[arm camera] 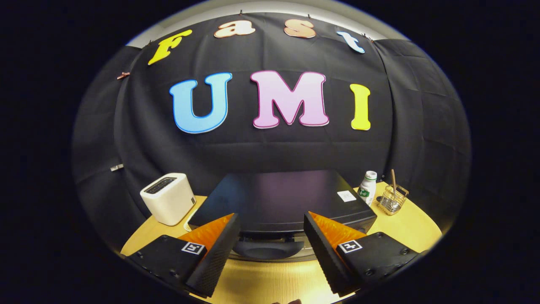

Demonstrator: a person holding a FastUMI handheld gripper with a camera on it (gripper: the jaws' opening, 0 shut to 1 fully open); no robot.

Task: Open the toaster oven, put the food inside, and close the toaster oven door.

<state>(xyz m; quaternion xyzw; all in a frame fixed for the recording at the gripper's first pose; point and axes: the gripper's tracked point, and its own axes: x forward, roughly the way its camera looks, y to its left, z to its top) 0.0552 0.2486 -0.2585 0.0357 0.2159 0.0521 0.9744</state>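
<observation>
Gripper view: gripper (270,236) spread wide, toaster oven (282,200) just ahead.

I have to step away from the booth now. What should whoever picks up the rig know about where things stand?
Hand-held gripper: open, holding nothing, fingers spread above the table just in front of the toaster oven.
Toaster oven: black, straight ahead between and beyond the fingers; its front shows between them, and whether the door is open or shut is hard to tell.
Beside it: a white toaster on one side, a bottle and a wire basket on the other.
Done: nothing evident.
Left: open the door, load the food, close the door.
</observation>
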